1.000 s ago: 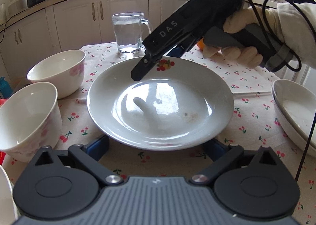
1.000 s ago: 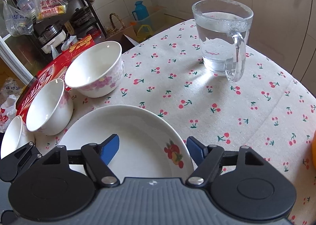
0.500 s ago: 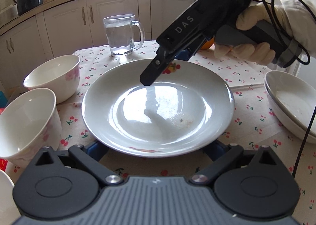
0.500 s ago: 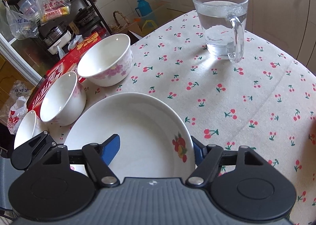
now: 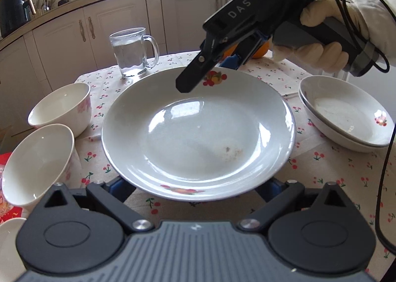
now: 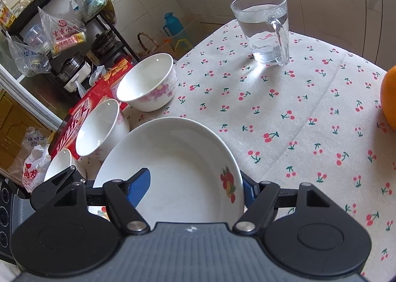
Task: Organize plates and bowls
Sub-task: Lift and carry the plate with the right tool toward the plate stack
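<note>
The right tool (image 6: pixel 195 188) tilts steeply downward, its two blue-padded fingers (image 6: pixel 138 189) set one to either side of the plate (image 5: pixel 198 133) rim, one pad inside and the other under the outer edge; whether both pads press firmly is hard to tell from here. A gloved hand (image 5: pixel 319 42) wraps the grey handle, a white sleeve (image 5: pixel 373 22) behind it and a black cable looping off the wrist. The left tool (image 5: pixel 195 189) also points down at a slant, fingers spread wide, their blue tips just showing beneath the plate's near edge.
</note>
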Tool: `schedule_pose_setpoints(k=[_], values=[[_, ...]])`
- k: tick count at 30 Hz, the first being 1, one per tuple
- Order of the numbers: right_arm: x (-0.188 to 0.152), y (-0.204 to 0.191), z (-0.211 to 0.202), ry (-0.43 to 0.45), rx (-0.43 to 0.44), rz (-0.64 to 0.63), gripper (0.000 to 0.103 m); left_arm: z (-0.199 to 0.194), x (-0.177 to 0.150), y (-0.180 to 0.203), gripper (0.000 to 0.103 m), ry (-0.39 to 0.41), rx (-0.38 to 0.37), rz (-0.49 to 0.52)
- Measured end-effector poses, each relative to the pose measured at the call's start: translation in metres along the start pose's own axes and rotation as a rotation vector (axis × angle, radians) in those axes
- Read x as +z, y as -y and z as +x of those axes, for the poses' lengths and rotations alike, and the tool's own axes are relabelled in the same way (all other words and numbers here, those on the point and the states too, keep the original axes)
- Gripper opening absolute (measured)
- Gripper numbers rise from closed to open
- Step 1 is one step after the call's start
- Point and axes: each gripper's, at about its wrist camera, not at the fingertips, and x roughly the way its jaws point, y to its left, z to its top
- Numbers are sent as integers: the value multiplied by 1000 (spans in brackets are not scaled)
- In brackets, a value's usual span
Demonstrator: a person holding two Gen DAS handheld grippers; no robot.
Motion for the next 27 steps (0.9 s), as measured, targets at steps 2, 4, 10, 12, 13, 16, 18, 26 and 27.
schedule_pose_setpoints(k=[2, 4, 10, 12, 13, 16, 18, 26, 27], values=[[-5, -4, -7, 10, 4, 19, 79, -8, 1, 3, 99, -3, -13, 13], [-11, -9, -12, 10, -6, 21, 79, -15, 1, 7, 99, -5, -26, 24], [-31, -21, -30, 24, -36, 36, 79, -31, 3, 16, 99, -15, -65, 50], [-39, -24, -36, 32, -43, 44, 79, -36, 3, 20, 99, -12, -74, 65], [-42, -26, -39, 35, -48, 44, 79, -38, 3, 22, 99, -10, -79, 70], [-53, -29, -49, 44, -70, 49, 79, -42, 4, 29, 99, -10, -96, 91], [-61, -30, -56, 52, -83, 56, 79, -44, 6, 35, 99, -8, -111, 104], [-90, -28, -92, 99, -135, 83, 79, -47, 14, 60, 99, 5, -165, 155], [-94, -27, -96, 103, -142, 87, 79, -47, 15, 64, 99, 6, -173, 162]])
